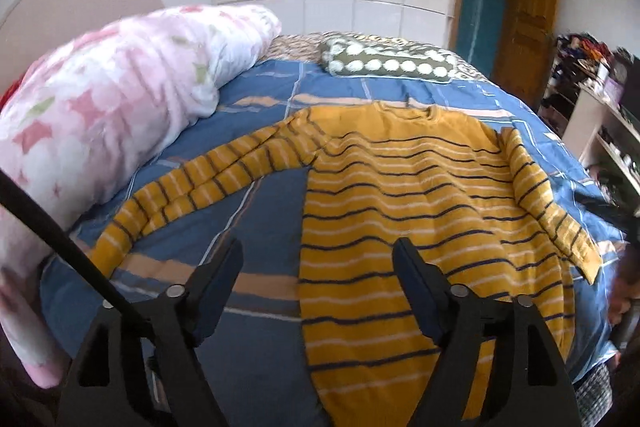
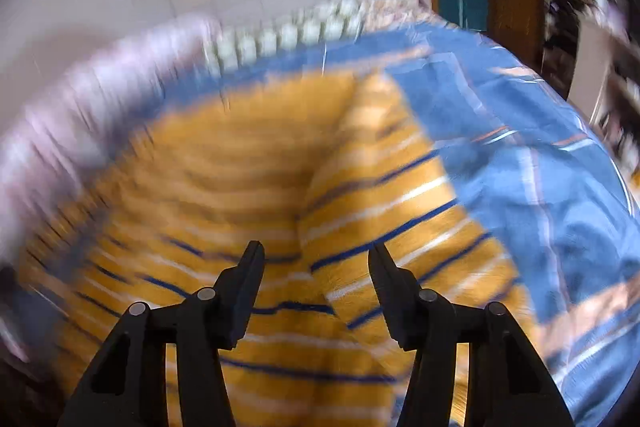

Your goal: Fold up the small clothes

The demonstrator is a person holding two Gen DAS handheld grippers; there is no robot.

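A yellow sweater [image 1: 400, 187] with dark and white stripes lies flat on the bed [image 1: 260, 211], on a blue sheet. Its one sleeve [image 1: 208, 183] reaches out to the side toward a big pink blanket [image 1: 104, 107]. The other sleeve [image 1: 548, 203] is folded down along the sweater's side. A spotted pillow [image 1: 388, 65] sits at the far end of the bed.

The left gripper [image 1: 318, 255] is above the bottom part of the sweater, pointing along the bed. Its two fingers are spread wide and hold nothing. One finger is over the blue sheet and the other is over the sweater.

The right gripper [image 2: 316, 255] is right over the sweater [image 2: 240, 187], close to the folded sleeve [image 2: 384, 195]. Its fingers are apart too, with nothing between them. The right wrist view is very blurry.
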